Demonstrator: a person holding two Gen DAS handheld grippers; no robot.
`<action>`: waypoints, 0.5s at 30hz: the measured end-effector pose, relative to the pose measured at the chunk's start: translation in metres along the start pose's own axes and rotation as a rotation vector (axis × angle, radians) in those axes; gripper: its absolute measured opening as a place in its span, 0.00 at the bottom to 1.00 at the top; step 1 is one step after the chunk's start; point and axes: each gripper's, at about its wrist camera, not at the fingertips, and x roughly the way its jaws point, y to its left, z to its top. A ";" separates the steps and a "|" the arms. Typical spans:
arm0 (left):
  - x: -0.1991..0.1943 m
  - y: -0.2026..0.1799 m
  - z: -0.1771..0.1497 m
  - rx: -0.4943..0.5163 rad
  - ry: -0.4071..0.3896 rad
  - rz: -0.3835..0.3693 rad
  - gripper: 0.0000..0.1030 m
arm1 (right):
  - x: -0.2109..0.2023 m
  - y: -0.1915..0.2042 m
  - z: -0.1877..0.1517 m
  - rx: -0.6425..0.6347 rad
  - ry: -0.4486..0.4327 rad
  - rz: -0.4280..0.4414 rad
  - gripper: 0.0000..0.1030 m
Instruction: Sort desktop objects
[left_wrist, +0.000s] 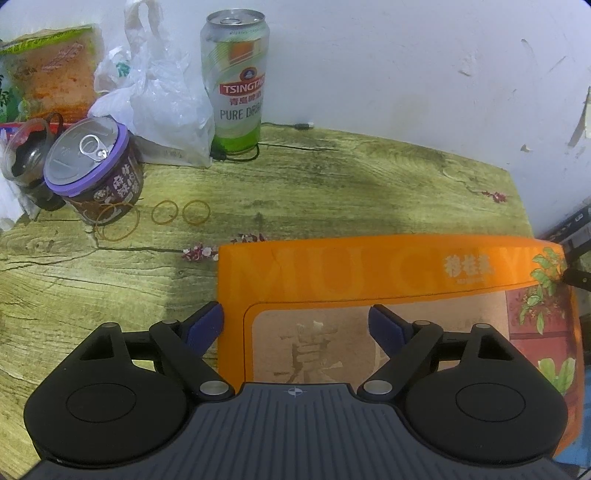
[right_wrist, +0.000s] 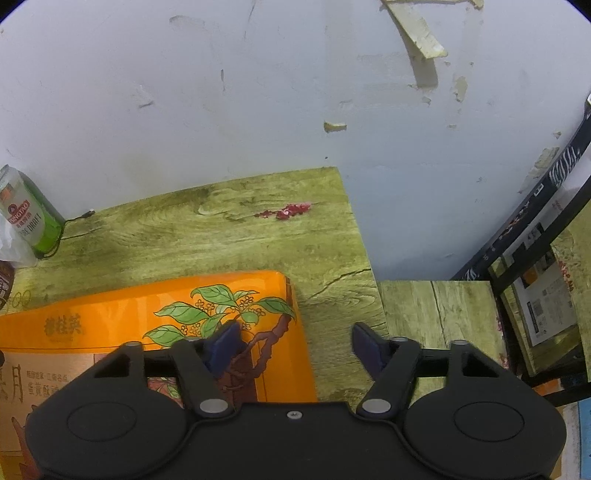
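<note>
- Left wrist view: the left tongs were seen pointing steeply down over the left end of a flat orange box that lay on a green wood-grain table.
- The left blue pad was seen just outside the box's left edge, the right pad over the box's printed top; the box edge lay between the jaws, and no press of the pads on it could be made out, so these tongs were read as released.
- Ahead and to the left of the left tongs, a purple-lidded tin with a pull ring was seen, tilted, with a dark jar just beside it.
- Three rubber bands were seen on the table near the tin, one of them touching its base.
- Farther ahead, a tall green and white beer can stood upright against a white wall, with a crumpled clear plastic bag to its left and a snack packet beyond that.
- Right wrist view: the right tongs were seen at the box's right end, the left pad over the leaf print, the right pad over bare table beyond the box's edge.
- A gap was seen between both pads and the box, so these tongs were also read as released, with the box edge between the jaws.
- To the right of the right tongs, a black rack was seen beside the table.
</note>
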 end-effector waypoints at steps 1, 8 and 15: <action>0.001 0.001 0.000 -0.004 0.004 -0.001 0.83 | 0.001 0.000 0.000 0.001 0.003 -0.001 0.57; 0.005 0.003 -0.002 -0.009 0.009 0.001 0.83 | 0.005 -0.001 0.001 0.004 0.009 -0.009 0.57; -0.001 0.005 -0.003 -0.009 -0.013 -0.006 0.84 | 0.000 -0.003 0.001 0.010 -0.001 -0.017 0.57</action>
